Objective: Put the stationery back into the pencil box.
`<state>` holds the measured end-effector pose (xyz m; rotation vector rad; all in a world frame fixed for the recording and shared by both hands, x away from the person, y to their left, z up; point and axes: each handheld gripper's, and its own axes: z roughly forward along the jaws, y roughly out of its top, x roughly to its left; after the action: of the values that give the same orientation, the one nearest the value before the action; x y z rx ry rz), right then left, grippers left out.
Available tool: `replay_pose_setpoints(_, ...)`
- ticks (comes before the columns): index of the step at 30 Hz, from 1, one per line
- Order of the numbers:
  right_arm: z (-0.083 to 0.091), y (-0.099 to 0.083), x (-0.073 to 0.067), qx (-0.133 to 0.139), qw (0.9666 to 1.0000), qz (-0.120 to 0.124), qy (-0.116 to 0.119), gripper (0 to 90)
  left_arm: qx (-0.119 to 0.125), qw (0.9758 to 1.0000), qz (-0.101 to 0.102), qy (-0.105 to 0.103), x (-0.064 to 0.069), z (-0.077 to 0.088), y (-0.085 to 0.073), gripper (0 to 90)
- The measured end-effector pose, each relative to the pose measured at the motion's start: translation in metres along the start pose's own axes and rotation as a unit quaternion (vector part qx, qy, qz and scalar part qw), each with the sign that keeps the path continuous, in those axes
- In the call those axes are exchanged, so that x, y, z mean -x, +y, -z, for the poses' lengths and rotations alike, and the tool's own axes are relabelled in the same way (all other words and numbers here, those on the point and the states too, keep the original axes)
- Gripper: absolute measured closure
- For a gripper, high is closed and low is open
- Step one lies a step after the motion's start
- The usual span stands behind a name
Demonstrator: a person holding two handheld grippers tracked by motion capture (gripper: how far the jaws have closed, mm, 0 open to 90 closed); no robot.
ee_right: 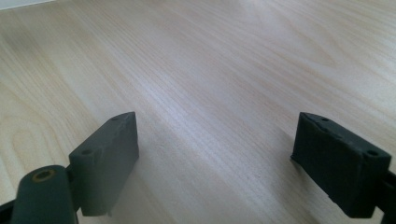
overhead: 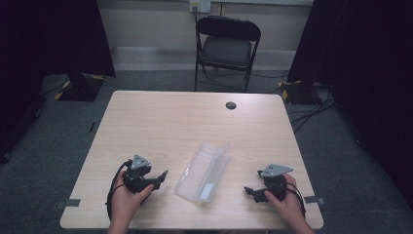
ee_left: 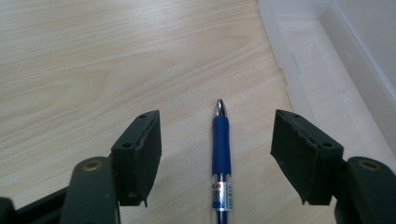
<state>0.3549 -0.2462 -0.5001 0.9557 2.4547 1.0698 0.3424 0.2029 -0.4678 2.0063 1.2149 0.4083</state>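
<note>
Pale wood grain covers the worktop (overhead: 160, 122), the largest thing here, and everything else is placed against the clear plastic box (overhead: 203, 171) that lies open on it, toward the person's edge and about midway across. Beyond the box, past the far edge of the worktop, a black folding chair (overhead: 227, 48) stands on the grey floor. Also beyond the box, near the far edge, a small dark round grommet (overhead: 231, 105) is set into the wood. To the left of the box, near it but apart from it, the left hand-held gripper (overhead: 163, 174) sits in the person's left hand (overhead: 127, 200), low over the wood; its jaws stand apart, released and clamping nothing. To the right of the box, at much the same remove, the right hand-held gripper (overhead: 249, 191) is held in the right hand (overhead: 287, 204), its jaws likewise spread wide with bare wood between them. Smallest is the blue pen (ee_left: 221, 154): in the left gripper view it lies flat on the wood between the open pads, touching neither, its silver tip pointing away from the camera, just left of the box's clear wall (ee_left: 285, 56).
</note>
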Motion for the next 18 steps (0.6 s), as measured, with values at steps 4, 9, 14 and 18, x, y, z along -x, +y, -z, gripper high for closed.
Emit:
replay_pose_setpoints(4, 0.000, 0.000, 0.000, 0.000, 1.0000, 0.000, 0.000, 13.5, -0.001, 1.0000, 0.001, 0.000, 0.000, -0.002, -0.003, 37.2)
replay_pose_setpoints(9, 0.000, 0.000, 0.000, 0.000, 1.0000, 0.000, 0.002, 13.4, -0.012, 0.9999, -0.012, 0.001, -0.001, -0.008, -0.011, 43.7)
replay_pose_setpoints(14, 0.000, 0.000, 0.000, 0.000, 1.0000, 0.001, 0.002, 13.4, -0.016, 0.9998, -0.012, 0.002, -0.001, -0.011, -0.019, 50.7)
replay_pose_setpoints(18, 0.000, 0.000, 0.000, -0.001, 1.0000, 0.001, 0.002, 13.5, -0.010, 0.9998, -0.015, 0.002, -0.001, -0.013, -0.021, 54.8)
